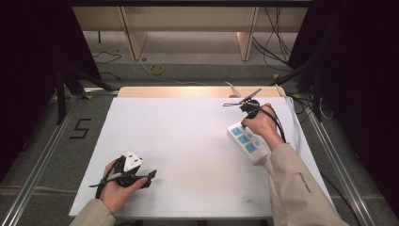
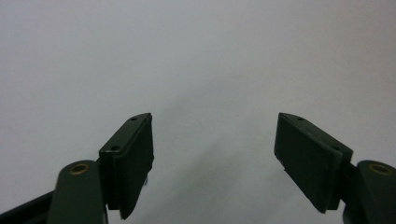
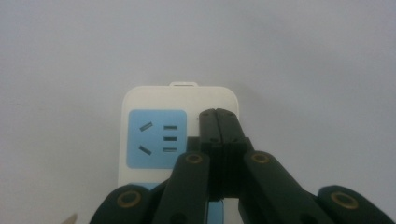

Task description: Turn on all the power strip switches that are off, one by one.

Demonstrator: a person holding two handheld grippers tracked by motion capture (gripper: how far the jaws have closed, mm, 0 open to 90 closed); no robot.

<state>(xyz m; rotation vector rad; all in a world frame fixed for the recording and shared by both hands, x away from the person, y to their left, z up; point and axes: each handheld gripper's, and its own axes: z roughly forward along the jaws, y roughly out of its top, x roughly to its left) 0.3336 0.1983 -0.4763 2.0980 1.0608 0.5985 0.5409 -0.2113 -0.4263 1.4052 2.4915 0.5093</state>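
A white power strip with three blue socket faces lies slantwise on the right part of the white table. My right gripper is held over the strip's far end, jaws shut with nothing between them. In the right gripper view the shut tips rest just right of the end socket on the power strip; contact is hard to judge. My left gripper lies low at the table's front left, pointing right. Its jaws stand open over bare table, nothing between them.
Beyond the table's wooden far edge the floor carries loose cables and a yellow coil. Wooden furniture legs stand farther back. Metal rails run along both sides, and a black "5" mark lies on the left floor.
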